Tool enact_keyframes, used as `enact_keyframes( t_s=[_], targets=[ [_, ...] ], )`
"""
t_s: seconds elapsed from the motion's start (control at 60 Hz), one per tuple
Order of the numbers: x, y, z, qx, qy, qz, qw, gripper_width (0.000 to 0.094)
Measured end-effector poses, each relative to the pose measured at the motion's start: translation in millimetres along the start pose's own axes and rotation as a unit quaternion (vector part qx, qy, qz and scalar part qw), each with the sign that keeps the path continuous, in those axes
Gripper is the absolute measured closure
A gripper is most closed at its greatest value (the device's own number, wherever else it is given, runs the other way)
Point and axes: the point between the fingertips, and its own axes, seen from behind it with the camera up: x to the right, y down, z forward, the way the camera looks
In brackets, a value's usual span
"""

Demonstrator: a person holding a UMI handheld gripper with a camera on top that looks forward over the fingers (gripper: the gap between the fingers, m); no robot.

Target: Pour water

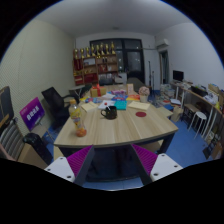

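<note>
My gripper [112,162] is open and empty, its two purple pads [80,160] spread wide, held in the air short of the near edge of a wooden table [120,130]. On the table beyond the fingers stands a black mug [109,112] near the middle. An orange-and-clear container [79,121] stands at the table's left end. A small red round thing [141,114] lies to the right of the mug. A blue box [120,103] and several small items sit further back. Nothing is between the fingers.
Black chairs [55,102] and a purple sign [33,115] stand left of the table. A shelf [95,62] with bottles lines the back wall. Desks with a monitor [178,76] and white stools [200,118] are on the right. The floor [185,140] is blue.
</note>
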Motion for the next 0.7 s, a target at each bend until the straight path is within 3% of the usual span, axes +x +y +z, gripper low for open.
enact_keyframes(
  t_s=[0.15, 0.167, 0.183, 0.567, 0.7],
  targets=[
    [-12.0, -13.1, -21.5, 0.017, -0.019, -0.020, 0.999, 0.0122],
    [-12.9, -15.0, 2.9, 0.020, -0.019, -0.022, 0.999, 0.0122],
    [-17.1, -14.9, -21.0, 0.020, -0.020, -0.023, 0.999, 0.0122],
    [-159.5, -28.4, 156.7, 0.095, -0.067, -0.047, 0.992, 0.0119],
    [-190.0, -30.3, 223.1, 0.109, -0.057, -0.048, 0.991, 0.0130]
  ],
)
